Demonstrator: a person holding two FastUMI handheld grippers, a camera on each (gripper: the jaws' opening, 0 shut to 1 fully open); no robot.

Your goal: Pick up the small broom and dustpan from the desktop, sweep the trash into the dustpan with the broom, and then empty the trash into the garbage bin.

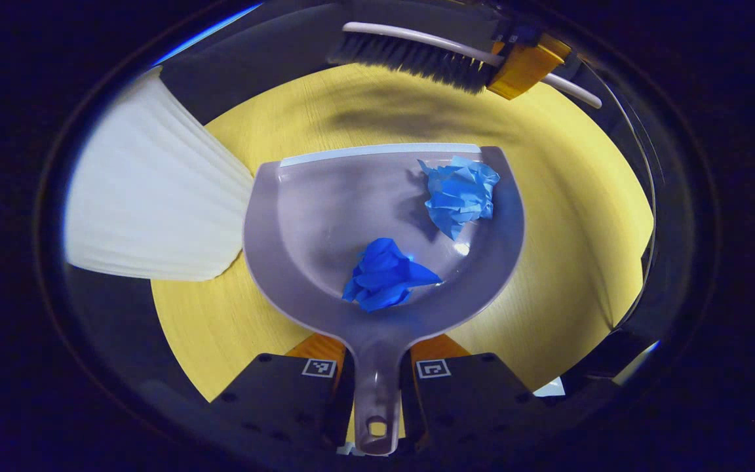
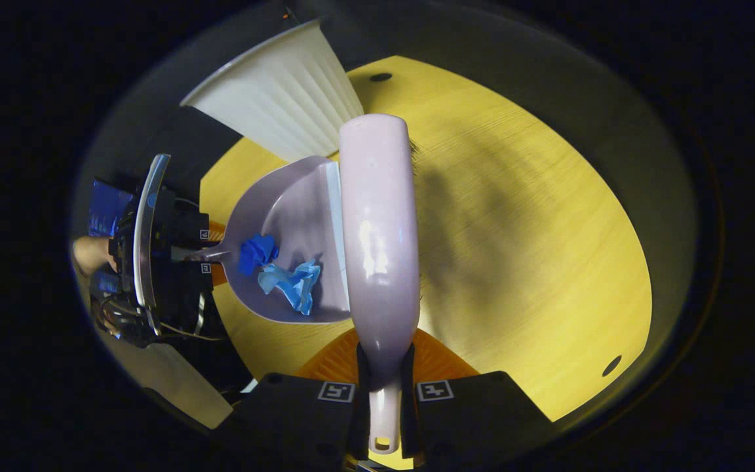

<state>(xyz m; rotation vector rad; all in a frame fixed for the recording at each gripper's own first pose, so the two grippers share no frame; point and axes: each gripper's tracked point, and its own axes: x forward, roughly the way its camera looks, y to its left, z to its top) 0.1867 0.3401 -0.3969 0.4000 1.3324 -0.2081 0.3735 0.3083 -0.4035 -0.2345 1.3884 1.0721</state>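
Two crumpled blue paper wads [image 1: 417, 229] are lying ahead of the left claw [image 1: 377, 387], inside the grey plastic dustpan [image 1: 299, 216] whose handle it's clamping. The right claw [image 2: 384, 393] is gripping the pale-backed broom [image 2: 377, 236]. Sweeping's looking finished; next, I judge, comes tipping into the ribbed white garbage bin [image 1: 148, 210].

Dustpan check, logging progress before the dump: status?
Left gripper shut on dustpan. Right gripper shut on broom. Both blue paper wads in pan. Bin alongside.

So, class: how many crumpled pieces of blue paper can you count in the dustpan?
2. A darker blue paper ball lies near the handle end of the dustpan; a lighter blue paper ball lies nearer its front lip. Both are fully visible; no others can be seen.
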